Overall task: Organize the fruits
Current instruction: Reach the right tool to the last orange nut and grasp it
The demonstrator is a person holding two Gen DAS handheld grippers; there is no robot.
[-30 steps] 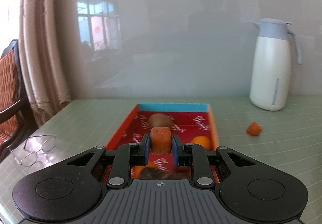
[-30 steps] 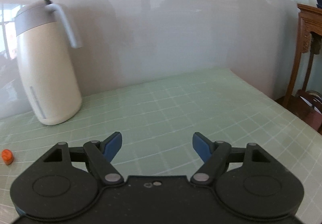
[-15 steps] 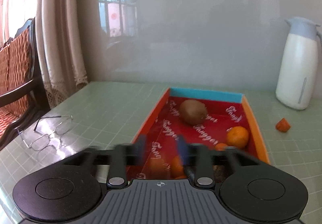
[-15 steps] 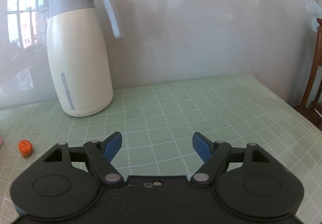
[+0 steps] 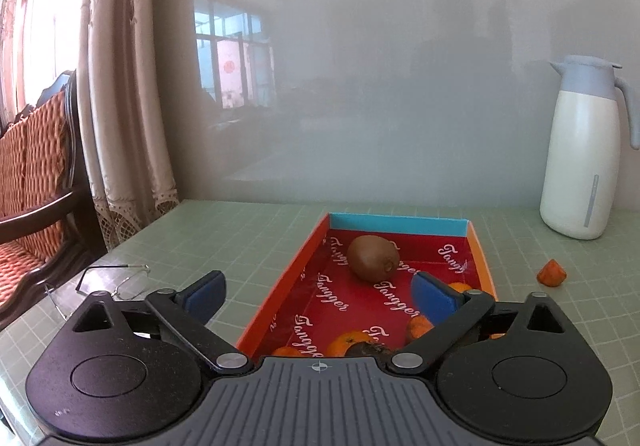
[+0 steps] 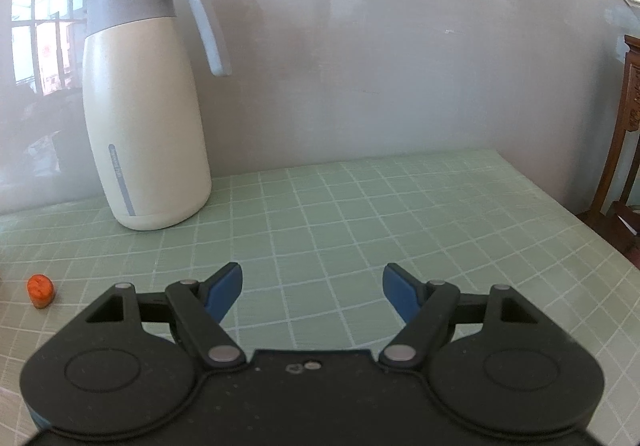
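A red tray (image 5: 297, 278) with a blue far wall lies on the green table. In it sit a brown kiwi (image 5: 373, 258), several small oranges (image 5: 347, 342) near the front and a dark fruit (image 5: 366, 349) partly hidden by the gripper body. My left gripper (image 5: 318, 296) hangs above the tray's near end, jaws opening wide with nothing held between them. An orange fruit piece (image 5: 551, 272) lies on the table right of the tray, the same orange piece (image 6: 40, 290) at the far left of the right wrist view. My right gripper (image 6: 312, 288) stands open over bare table.
A white jug with a grey-blue lid (image 6: 146, 117) stands against the wall, the same white jug (image 5: 582, 153) being right of the tray. Eyeglasses (image 5: 100, 286) lie at the table's left edge. A cushioned wooden chair (image 5: 36, 181) and curtain stand left; wooden furniture (image 6: 624, 133) stands right.
The left gripper was shut on a brown-orange fruit piece over the tray; its jaws have spread wide and the piece has left them. The right wrist view has swung left, bringing the jug nearer centre.
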